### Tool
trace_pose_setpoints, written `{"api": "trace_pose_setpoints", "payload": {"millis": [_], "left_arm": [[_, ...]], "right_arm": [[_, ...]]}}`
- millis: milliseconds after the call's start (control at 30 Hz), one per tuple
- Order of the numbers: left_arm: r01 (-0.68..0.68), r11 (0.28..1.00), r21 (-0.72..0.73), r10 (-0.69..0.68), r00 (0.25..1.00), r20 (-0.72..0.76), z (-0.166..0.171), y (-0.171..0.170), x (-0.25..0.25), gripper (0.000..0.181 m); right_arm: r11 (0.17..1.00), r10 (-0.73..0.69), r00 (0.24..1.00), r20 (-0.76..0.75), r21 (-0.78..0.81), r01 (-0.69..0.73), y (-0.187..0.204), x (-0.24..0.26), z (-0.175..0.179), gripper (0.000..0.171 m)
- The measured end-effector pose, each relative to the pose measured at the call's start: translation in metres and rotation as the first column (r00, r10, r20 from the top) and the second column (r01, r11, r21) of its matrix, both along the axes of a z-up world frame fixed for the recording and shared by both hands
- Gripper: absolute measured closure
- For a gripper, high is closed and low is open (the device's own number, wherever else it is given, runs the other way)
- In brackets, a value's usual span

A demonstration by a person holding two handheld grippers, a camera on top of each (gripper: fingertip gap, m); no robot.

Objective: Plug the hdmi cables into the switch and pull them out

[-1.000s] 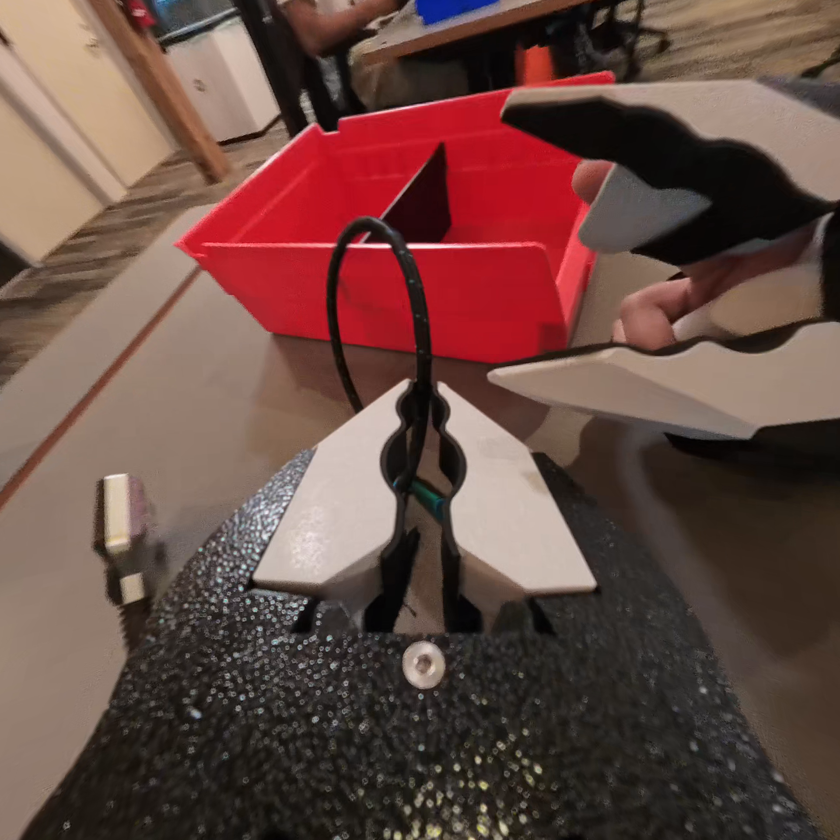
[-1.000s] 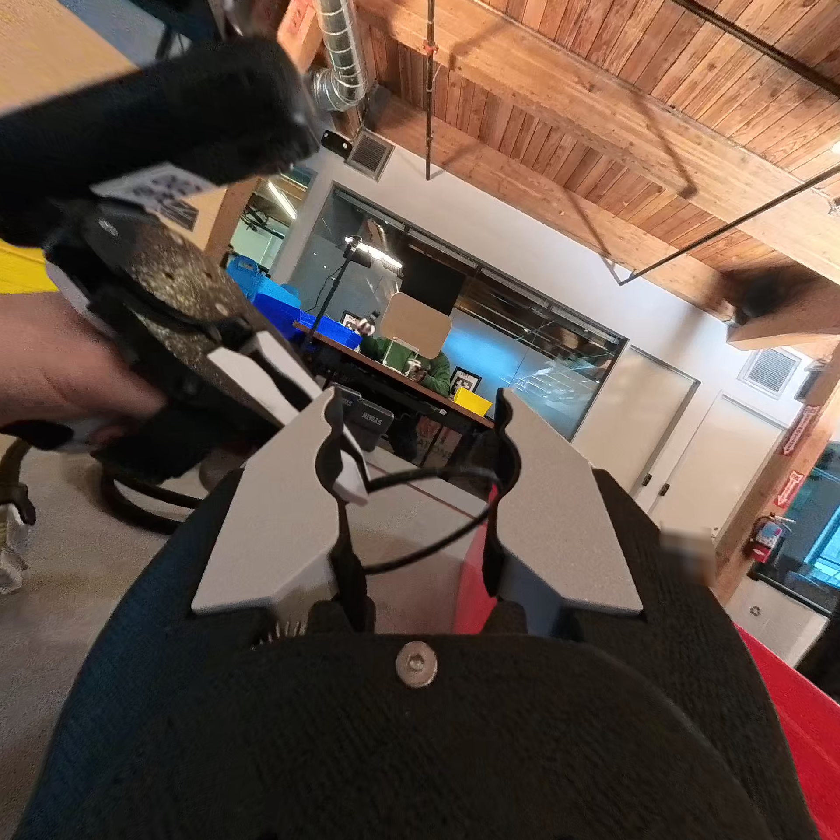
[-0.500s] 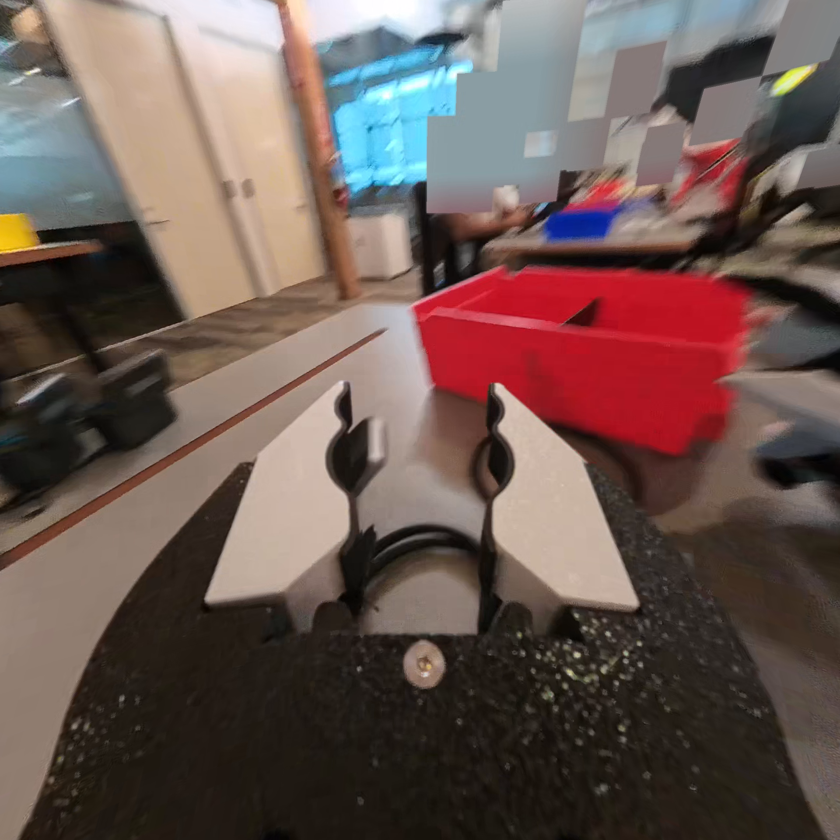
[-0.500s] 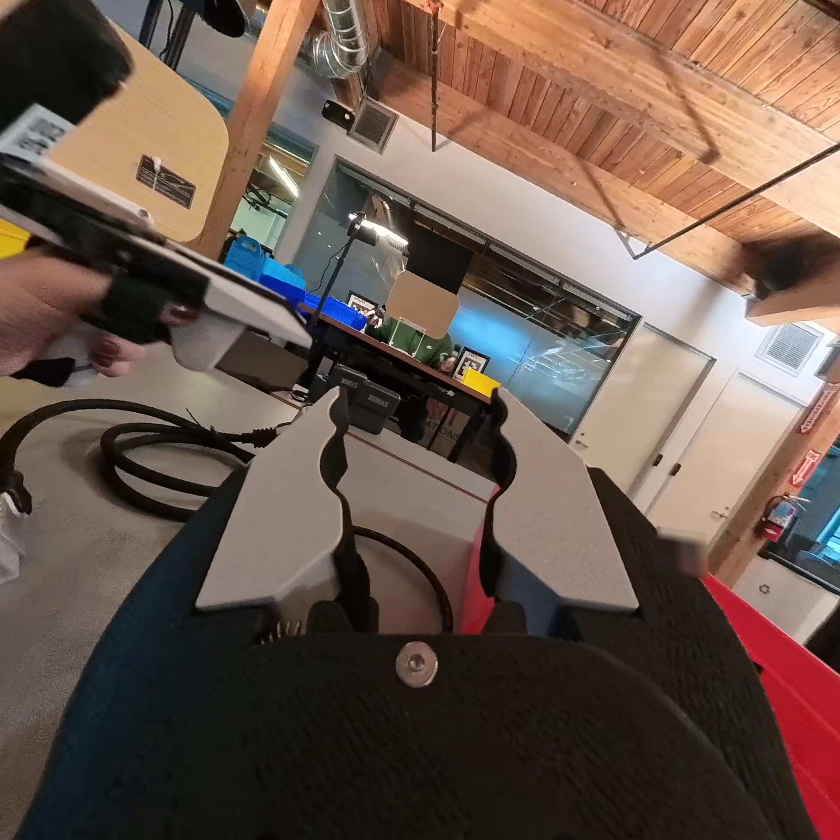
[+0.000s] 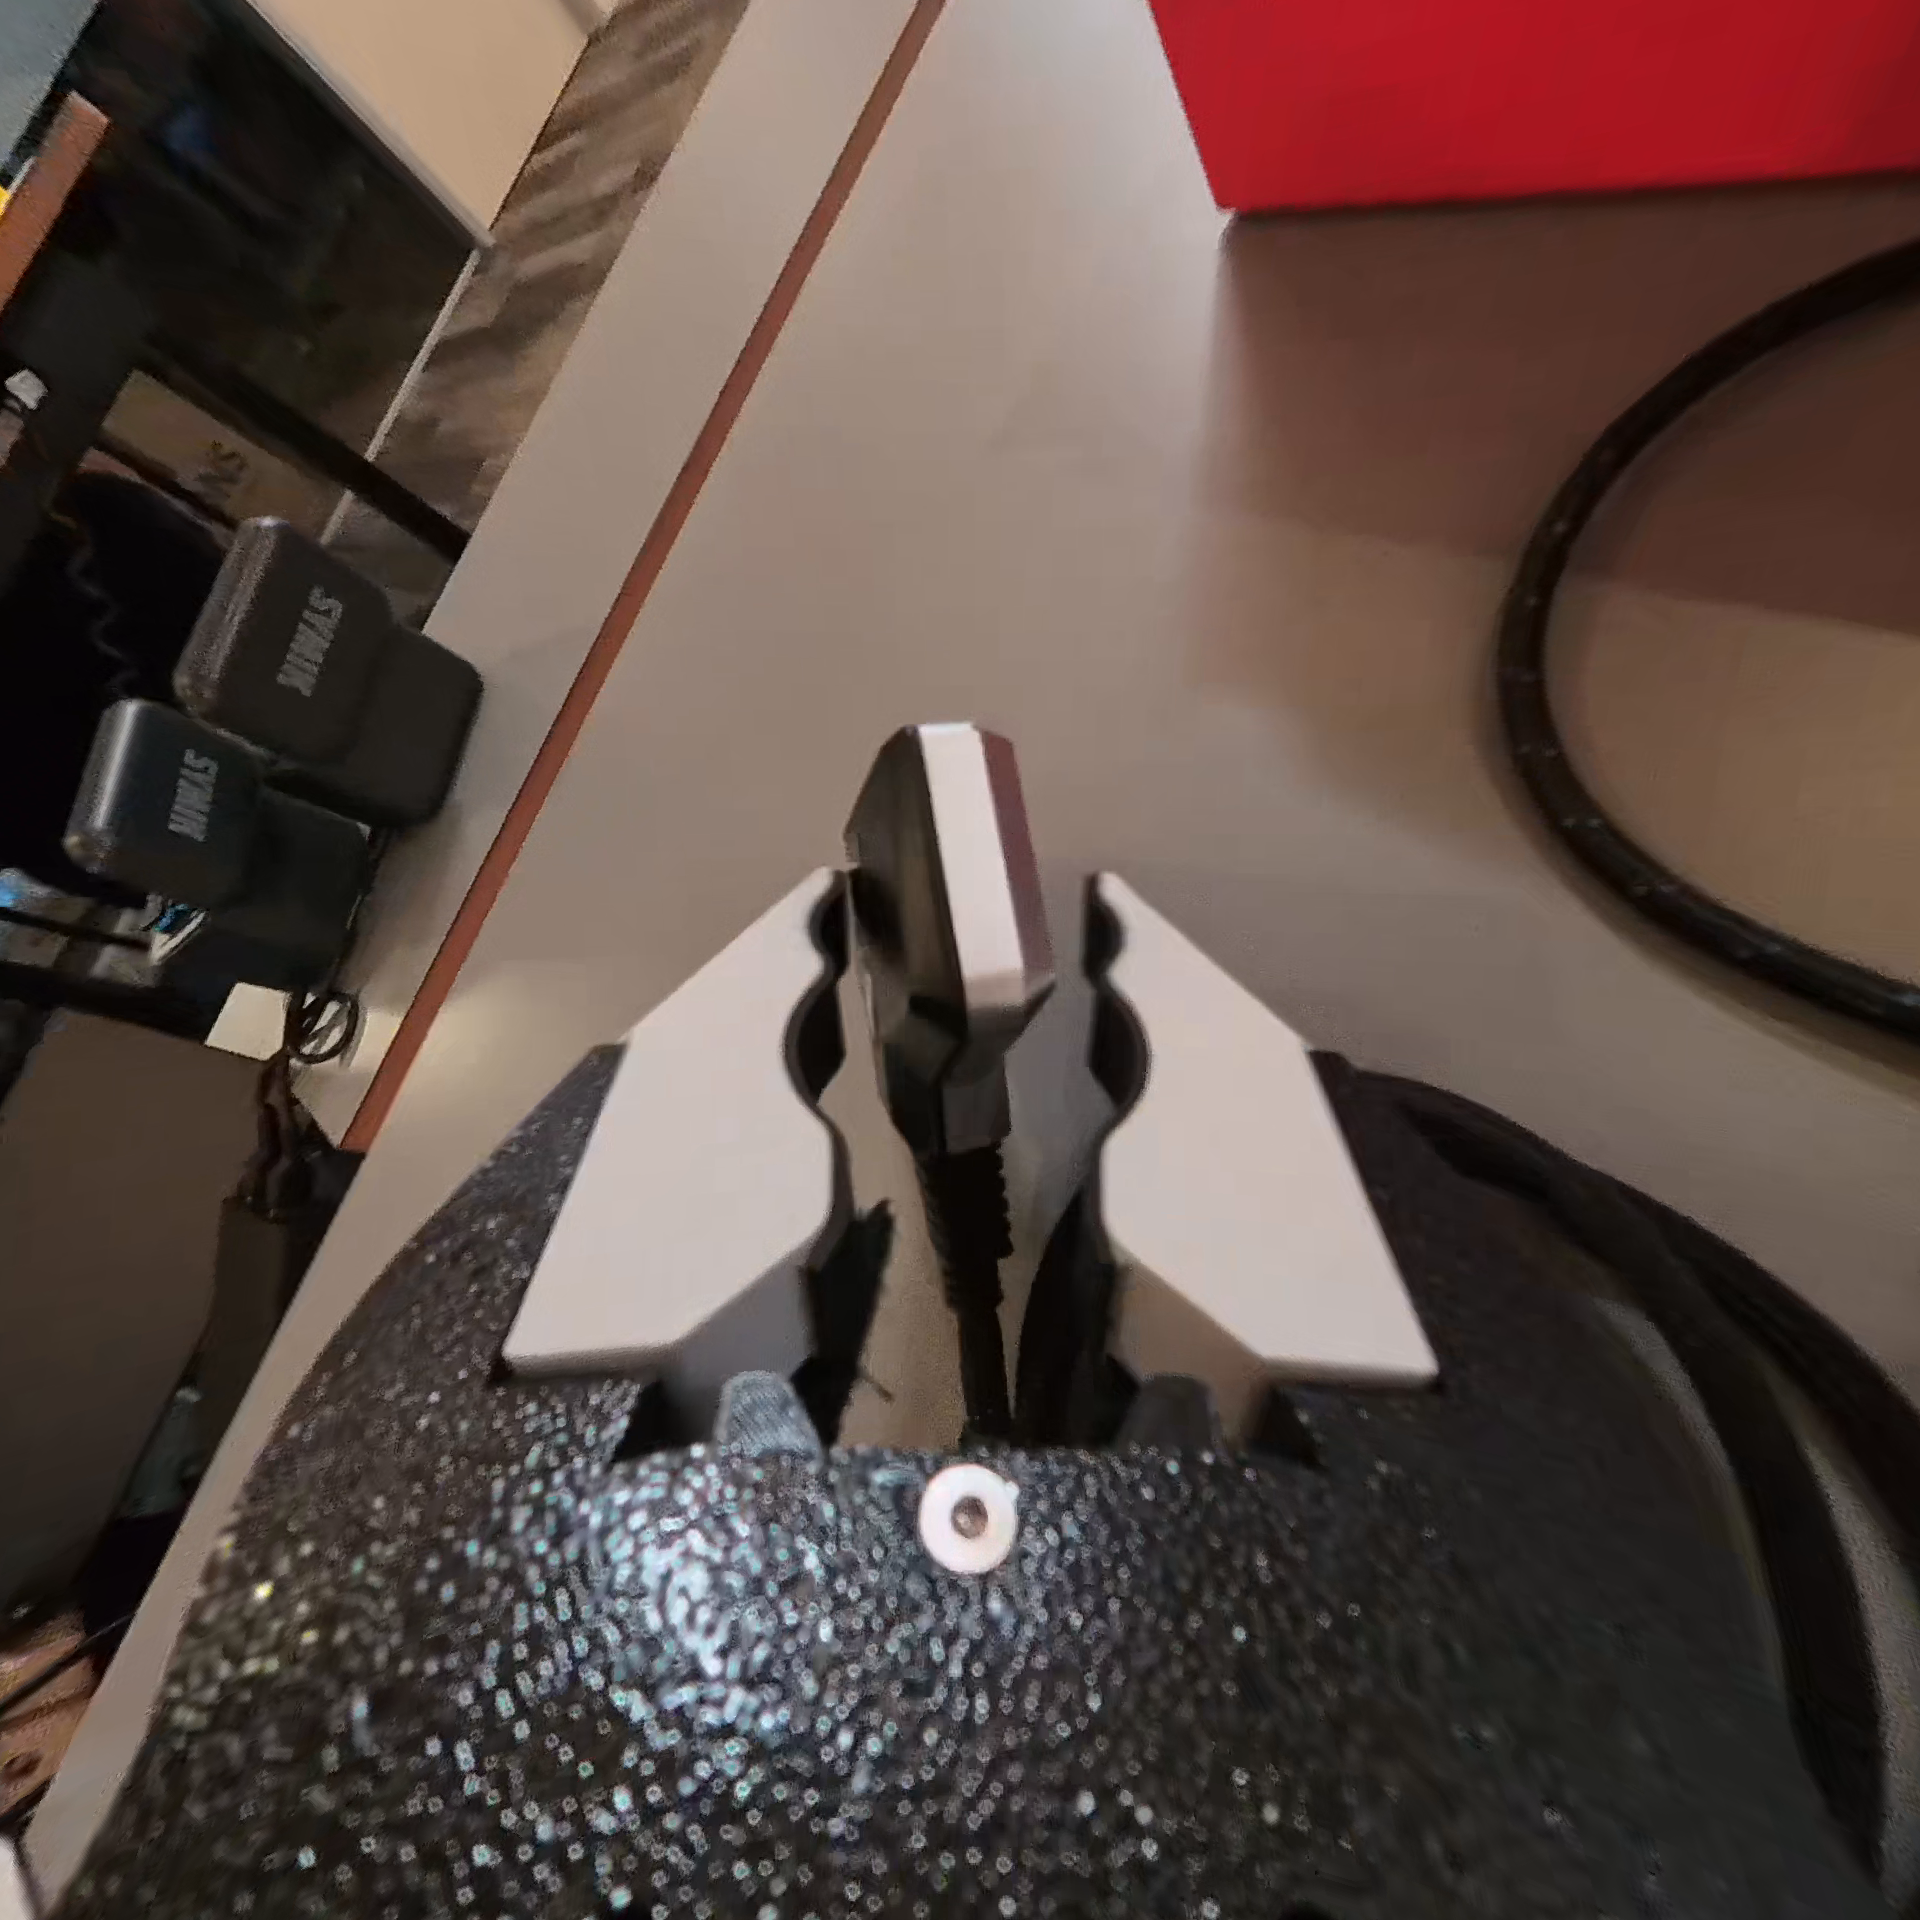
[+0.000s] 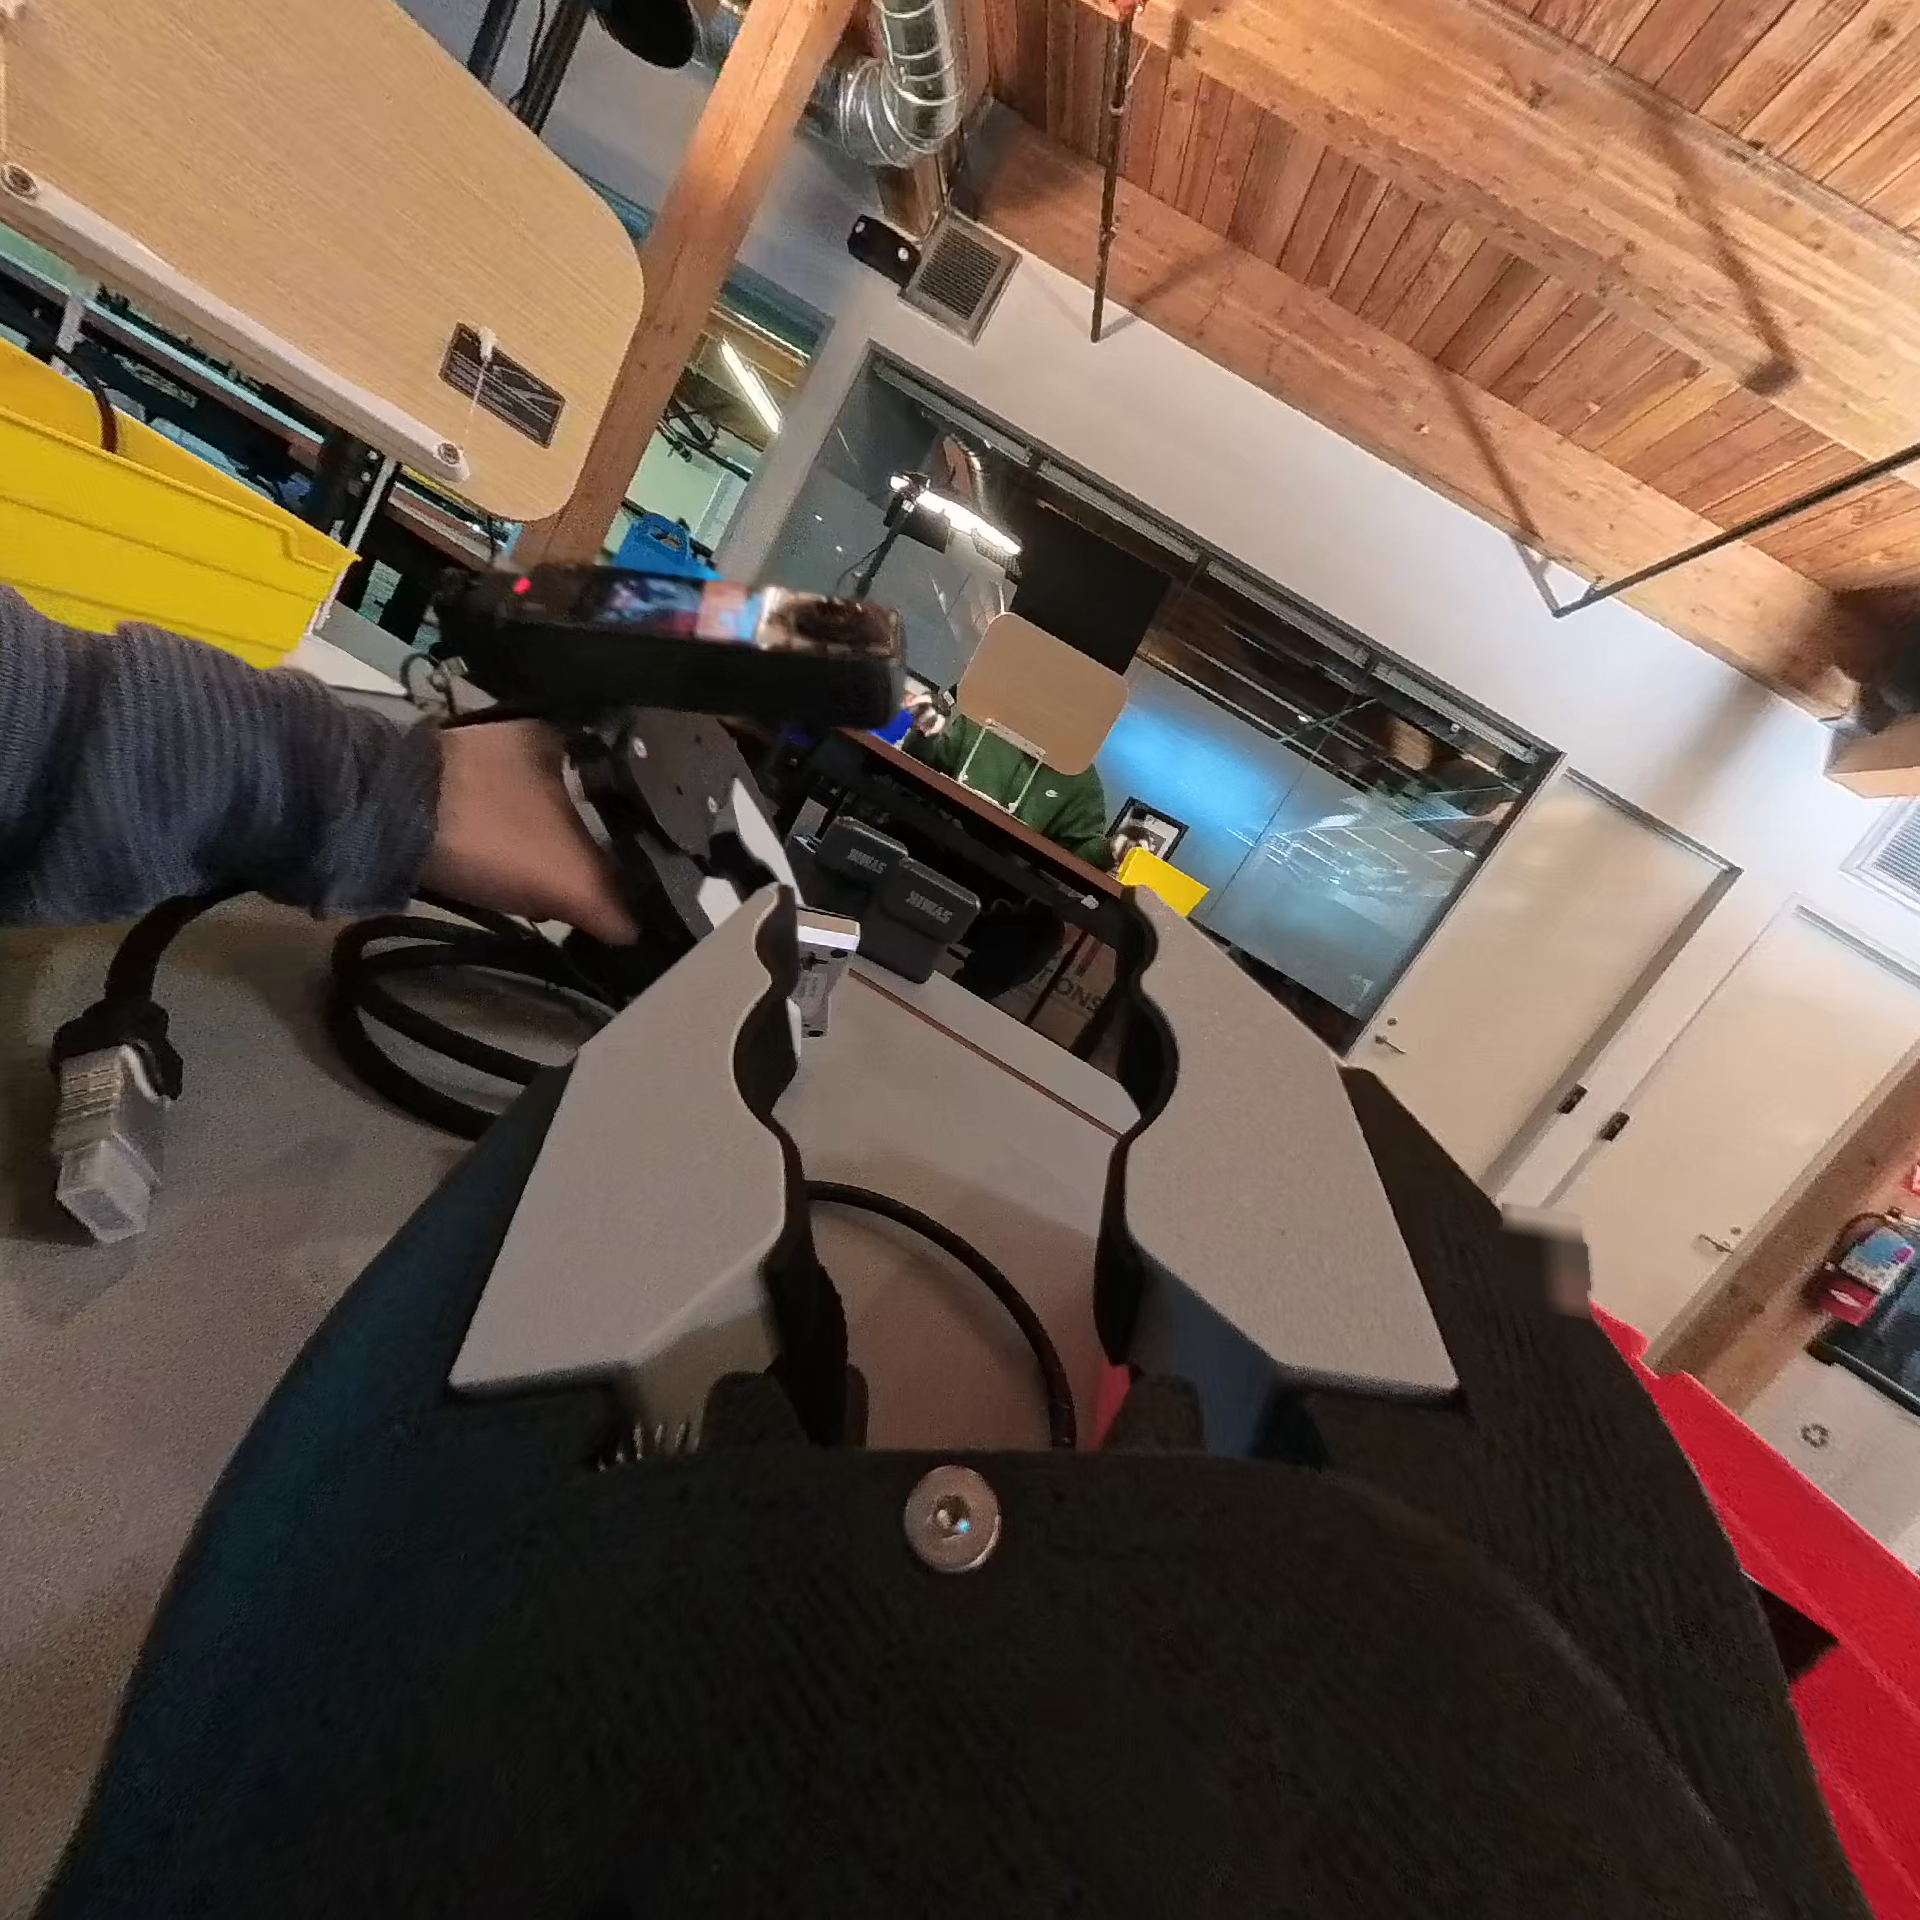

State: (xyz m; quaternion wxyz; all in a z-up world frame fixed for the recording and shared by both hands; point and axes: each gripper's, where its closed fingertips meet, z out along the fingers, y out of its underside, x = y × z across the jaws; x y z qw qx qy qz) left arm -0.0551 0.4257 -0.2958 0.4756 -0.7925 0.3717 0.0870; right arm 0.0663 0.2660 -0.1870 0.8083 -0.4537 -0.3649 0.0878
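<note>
Straddling an HDMI plug near the table edge, both grippers' fingers gape.

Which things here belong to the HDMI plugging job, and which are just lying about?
Job: HDMI plug between the left gripper fingers; second plug lying on the table; coiled black cable; right gripper. The switch is not in view.
Lying about: red bin; yellow bin; two black cases beyond the table.
</note>
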Motion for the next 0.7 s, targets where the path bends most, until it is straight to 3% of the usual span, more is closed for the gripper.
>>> {"api": "trace_pose_setpoints", "payload": {"millis": [100,200,267,333,467,533,700], "left_arm": [[-0.050,0.995,0.088,0.058,0.993,-0.100,0.002,0.006,-0.012,0.159],[-0.048,0.985,0.168,0.072,0.987,-0.142,0.003,0.001,-0.019,0.161],[-0.041,0.969,0.243,0.068,0.992,-0.105,0.013,-0.006,-0.022,0.161],[-0.032,0.941,0.338,0.042,0.999,-0.024,0.032,-0.015,-0.025,0.162],[0.125,0.854,0.505,-0.137,0.990,-0.014,0.057,-0.048,-0.018,0.162],[0.135,0.839,0.528,-0.125,0.991,-0.054,0.059,-0.061,-0.022,0.162],[0.148,0.820,0.552,-0.131,0.989,-0.071,0.060,-0.086,-0.027,0.162]], "right_arm": [[1.000,0.003,1.000,0.008,-0.007,-0.003,0.001,-0.001,-0.002,0.111],[1.000,0.010,1.000,0.027,-0.023,-0.009,0.001,-0.004,-0.006,0.116],[0.999,0.022,0.996,0.083,-0.035,-0.019,0.001,-0.010,-0.014,0.127],[0.997,0.052,0.972,0.230,-0.066,-0.037,0.000,-0.024,-0.035,0.133],[0.981,0.108,0.755,0.647,-0.192,0.025,0.005,-0.042,-0.102,0.129],[0.959,0.139,0.692,0.708,-0.269,0.083,0.009,-0.044,-0.120,0.135],[0.931,0.151,0.618,0.772,-0.321,0.173,0.022,-0.052,-0.127,0.145]]}}
